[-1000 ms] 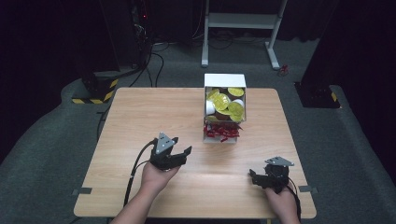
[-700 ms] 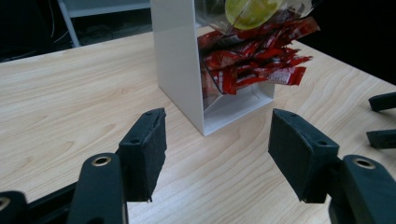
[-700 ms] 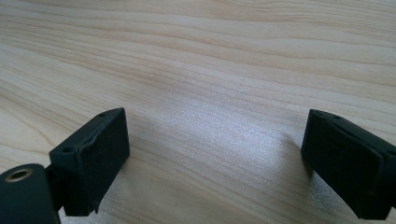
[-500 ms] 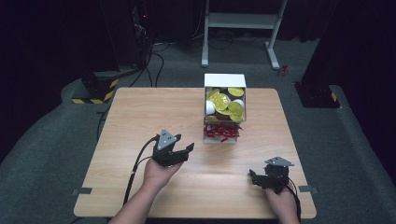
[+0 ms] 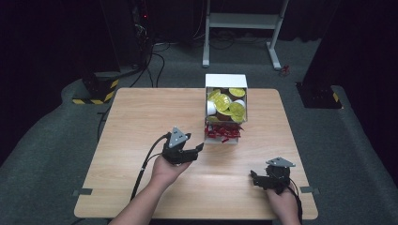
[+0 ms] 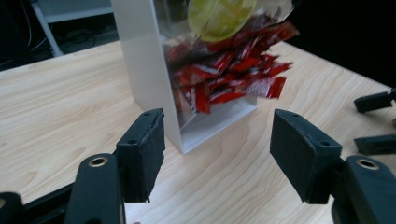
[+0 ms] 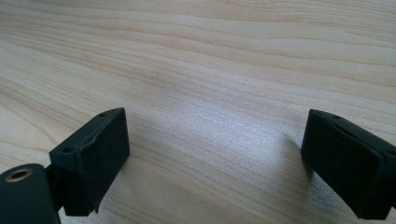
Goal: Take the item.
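A white box (image 5: 225, 80) with a clear front stands at the table's far middle. It holds yellow-lidded pods (image 5: 227, 105) on top and red packets (image 5: 222, 132) at the bottom. My left gripper (image 5: 198, 149) is open, just left of the box's near corner and pointing at it. In the left gripper view the red packets (image 6: 233, 74) and a yellow pod (image 6: 219, 16) sit close ahead of the open left gripper (image 6: 219, 154), which holds nothing. My right gripper (image 5: 254, 177) rests open near the front right of the table, and the right gripper (image 7: 215, 158) has bare wood between its jaws.
The wooden table (image 5: 141, 117) has free room on its left half. The right gripper's jaw tips (image 6: 373, 100) appear at the right edge of the left gripper view. A metal stand (image 5: 244, 21) and cables lie on the floor beyond the table.
My left gripper has moved a little to the right, closer to the white box. The right gripper has stayed in place.
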Tool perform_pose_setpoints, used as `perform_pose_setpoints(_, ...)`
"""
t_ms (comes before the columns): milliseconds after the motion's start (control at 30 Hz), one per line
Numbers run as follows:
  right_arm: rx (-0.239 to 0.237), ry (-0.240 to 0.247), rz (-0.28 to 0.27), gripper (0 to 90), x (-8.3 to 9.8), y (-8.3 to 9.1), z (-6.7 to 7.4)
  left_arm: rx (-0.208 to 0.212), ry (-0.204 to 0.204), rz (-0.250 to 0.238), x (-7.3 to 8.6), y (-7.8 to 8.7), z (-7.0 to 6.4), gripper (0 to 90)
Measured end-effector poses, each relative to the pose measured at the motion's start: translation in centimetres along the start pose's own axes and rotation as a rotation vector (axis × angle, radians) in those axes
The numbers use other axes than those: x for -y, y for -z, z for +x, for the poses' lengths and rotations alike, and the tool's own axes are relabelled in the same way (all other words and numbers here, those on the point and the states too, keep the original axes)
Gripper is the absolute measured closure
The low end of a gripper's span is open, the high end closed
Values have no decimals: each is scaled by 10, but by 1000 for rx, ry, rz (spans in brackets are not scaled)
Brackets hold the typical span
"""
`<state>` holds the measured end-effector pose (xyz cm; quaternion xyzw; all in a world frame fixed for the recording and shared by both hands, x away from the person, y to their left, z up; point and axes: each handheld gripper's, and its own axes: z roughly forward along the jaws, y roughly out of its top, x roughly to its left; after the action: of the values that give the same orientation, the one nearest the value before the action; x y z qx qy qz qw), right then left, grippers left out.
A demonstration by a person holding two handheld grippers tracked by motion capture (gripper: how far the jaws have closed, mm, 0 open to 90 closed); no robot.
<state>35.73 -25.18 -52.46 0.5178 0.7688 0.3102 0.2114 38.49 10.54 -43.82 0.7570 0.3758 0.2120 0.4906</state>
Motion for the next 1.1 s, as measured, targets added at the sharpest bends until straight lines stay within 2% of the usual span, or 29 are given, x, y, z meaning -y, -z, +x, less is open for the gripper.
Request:
perform_pose_setpoints(200,-2,-1,0,77,0,0,0,-5,0,9,-5,-7,-4,335)
perform_pose_setpoints(433,-7,19,-2,77,0,0,0,-31,-46,26,-13,-21,-9,355)
perform_pose_setpoints(567,-9,17,-2,78,0,0,0,-40,-63,20,-18,-29,-12,436)
perform_pose_setpoints(667,-9,10,-1,78,0,1,0,-44,-56,1,-19,-33,-10,451)
perform_pose_setpoints(867,-12,16,-2,78,1,1,0,-38,-41,14,-16,-44,-6,466)
perform_pose_setpoints(967,-13,19,-1,78,1,1,0,-28,-67,25,-16,-51,-5,455)
perform_pose_setpoints(1100,-15,17,0,78,1,1,1,-48,-82,19,-19,-56,-5,467)
